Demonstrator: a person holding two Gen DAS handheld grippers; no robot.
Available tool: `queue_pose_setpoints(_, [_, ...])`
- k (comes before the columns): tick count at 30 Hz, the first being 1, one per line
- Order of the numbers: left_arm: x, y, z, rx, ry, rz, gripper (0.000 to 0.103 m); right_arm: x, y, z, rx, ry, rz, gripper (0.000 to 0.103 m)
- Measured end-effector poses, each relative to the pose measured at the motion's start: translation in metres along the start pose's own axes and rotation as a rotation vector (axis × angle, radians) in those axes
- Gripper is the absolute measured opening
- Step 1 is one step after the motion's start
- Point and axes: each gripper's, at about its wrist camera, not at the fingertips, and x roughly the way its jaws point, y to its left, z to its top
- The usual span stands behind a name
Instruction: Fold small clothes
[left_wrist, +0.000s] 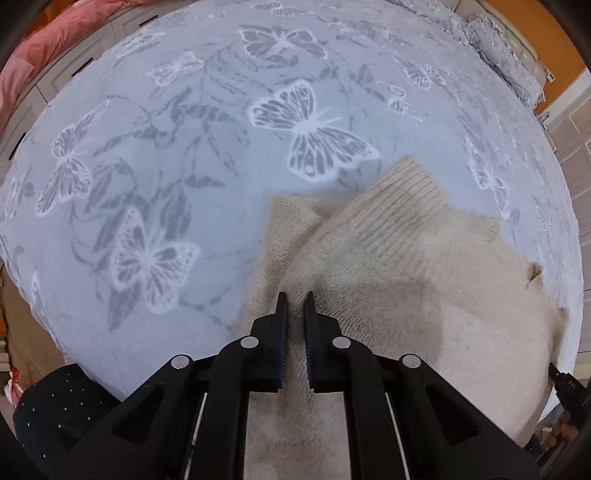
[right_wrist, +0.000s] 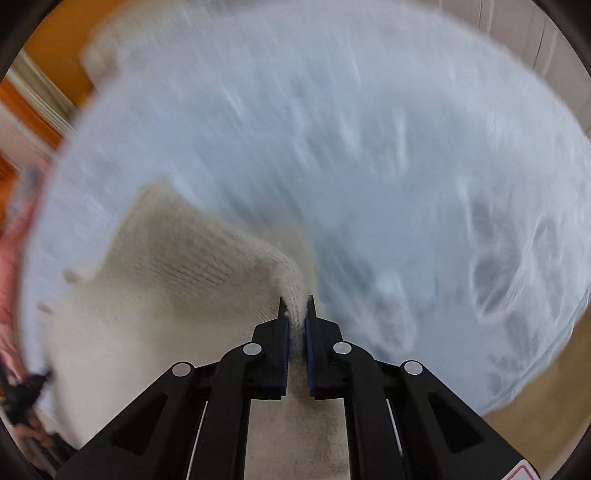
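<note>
Two tools: both clamping the same sweater (left_wrist: 388, 266), one edge each, likely lifting a flap to carry it over for a fold.
Left tool (left_wrist: 295, 301): pinching cream knit between nearly closed pads, gripping the near-left part of the garment so that side rises with the other.
Right tool (right_wrist: 294, 304): squeezing a bunched ridge of knit, fabric rising into the jaws from the left; heavy blur suggesting fast swinging.
Sweater: lying on the bed (left_wrist: 166, 184), low and right in the left view, partly lifted; ribbed band (left_wrist: 410, 199) pointing away, already doubled over a lower layer peeking out at the left.
Why held so: gripping two spaced points, probably keeping the edge taut and straight while folding, stopping soft knit from sagging.
Bed: wearing a pale blue butterfly blanket, giving broad soft room ahead.
Around: pink quilt (left_wrist: 55, 40) lying past the far left corner; pillow (left_wrist: 506, 59) sitting at the far right; dark dotted cloth (left_wrist: 55, 406) showing near the left tool, well off the sweater.
In the way: nothing lying on the blanket ahead; plush pile possibly dragging on the knit.
</note>
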Motion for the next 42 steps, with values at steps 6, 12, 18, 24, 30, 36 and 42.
queue_pose_setpoints(6, [-0.070,0.016,-0.046,-0.080,-0.114,-0.046,0.052,-0.071,0.024,-0.037,-0.001,-0.183,0.048,0.017])
queue_pose_setpoints(12, [-0.070,0.015,-0.136,-0.169,0.042,-0.167,0.056,-0.077,0.131,-0.105,-0.314,-0.092,0.244,0.017])
queue_pose_setpoints(18, [-0.040,0.020,-0.154,-0.266,0.078,-0.166,0.058,-0.004,0.196,-0.146,-0.471,0.091,0.187,0.017])
queue_pose_setpoints(24, [-0.020,0.045,-0.127,-0.396,0.002,-0.171,0.059,0.006,0.191,-0.149,-0.489,0.061,0.197,0.013])
queue_pose_setpoints(30, [-0.041,0.039,-0.112,-0.372,-0.059,-0.240,0.019,0.003,0.189,-0.151,-0.495,0.047,0.196,0.012])
queue_pose_setpoints(36, [-0.136,-0.048,-0.107,0.020,-0.256,-0.339,0.009,-0.010,0.176,-0.144,-0.400,0.029,0.265,0.016])
queue_pose_setpoints(42, [-0.156,-0.181,-0.141,0.405,-0.244,-0.468,0.008,-0.062,0.096,-0.130,-0.175,-0.067,0.356,0.024])
